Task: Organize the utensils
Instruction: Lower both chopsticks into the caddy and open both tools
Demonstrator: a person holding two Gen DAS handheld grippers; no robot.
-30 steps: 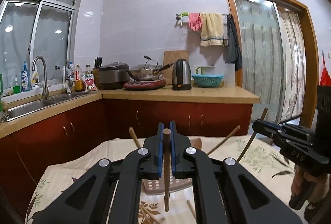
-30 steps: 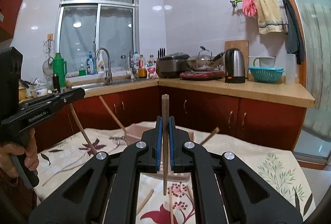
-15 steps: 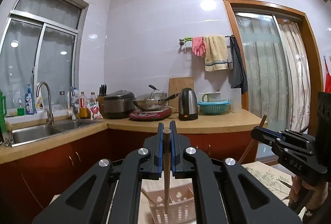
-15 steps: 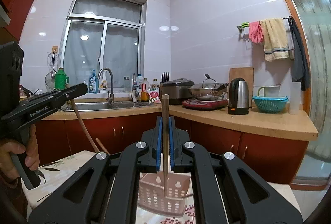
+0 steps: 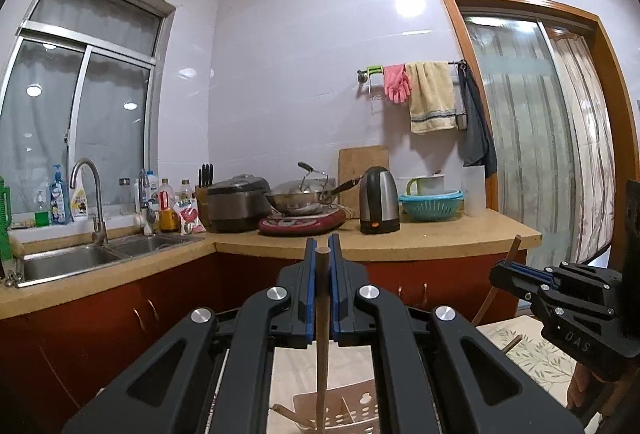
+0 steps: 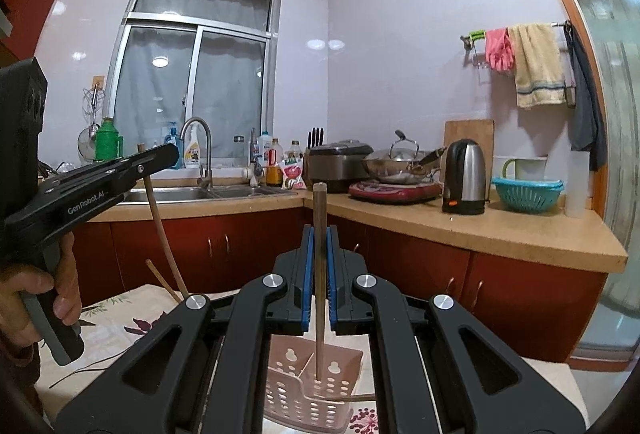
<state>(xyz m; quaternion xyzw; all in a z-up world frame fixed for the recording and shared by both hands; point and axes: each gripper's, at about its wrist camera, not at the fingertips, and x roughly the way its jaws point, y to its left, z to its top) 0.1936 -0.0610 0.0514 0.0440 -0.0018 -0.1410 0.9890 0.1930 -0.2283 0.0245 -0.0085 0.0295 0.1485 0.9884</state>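
— Left wrist view: what has my left claw got?

— It's clamped on an upright chopstick at frame centre, whose tip hangs over the pink holder at the bottom edge.

— And my right claw?

— Closed on a second chopstick, the lower end just above the pink holder on the floral tablecloth, lower centre.

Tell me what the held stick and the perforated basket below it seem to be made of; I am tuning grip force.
The chopstick in the right hand-held gripper looks like wood or bamboo: matte brown, no shine. The left hand-held gripper holds a similar chopstick. The utensil basket looks like moulded plastic: uniform pale pink with smooth punched holes.
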